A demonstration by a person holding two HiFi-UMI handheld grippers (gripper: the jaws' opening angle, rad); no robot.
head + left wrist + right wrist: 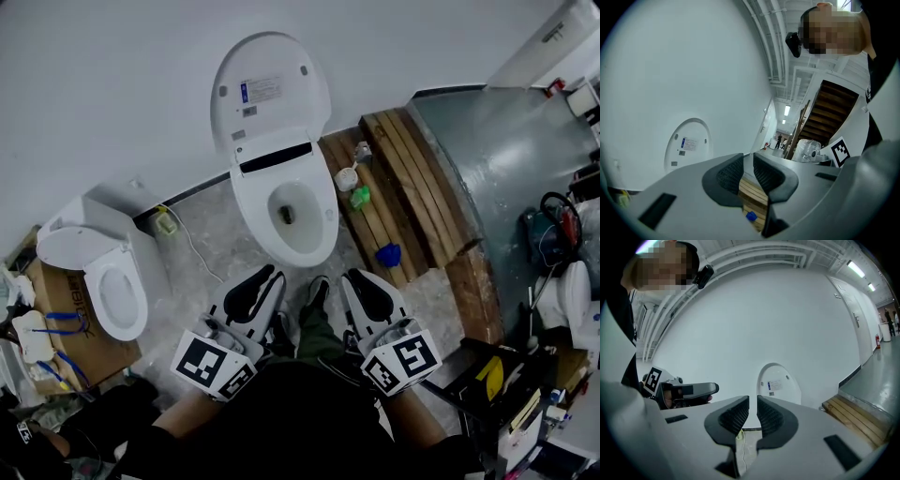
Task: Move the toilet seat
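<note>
Toilet [274,180]: on the floor against the wall. Lid [270,89] upright against the wall. Seat [249,208] down on the bowl.
Left claw [265,279], right claw [354,281]: both clenched, empty, side by side near the bowl's front edge, not touching it.
Wooden platform [405,187]: right of the toilet.

Head view steeply downward; both gripper views toward raised toilet lid [270,89]

Glossy white toilet [292,202], slatted wooden platform [405,197], matt white wall [103,84], brown cardboard box [70,323]
</note>
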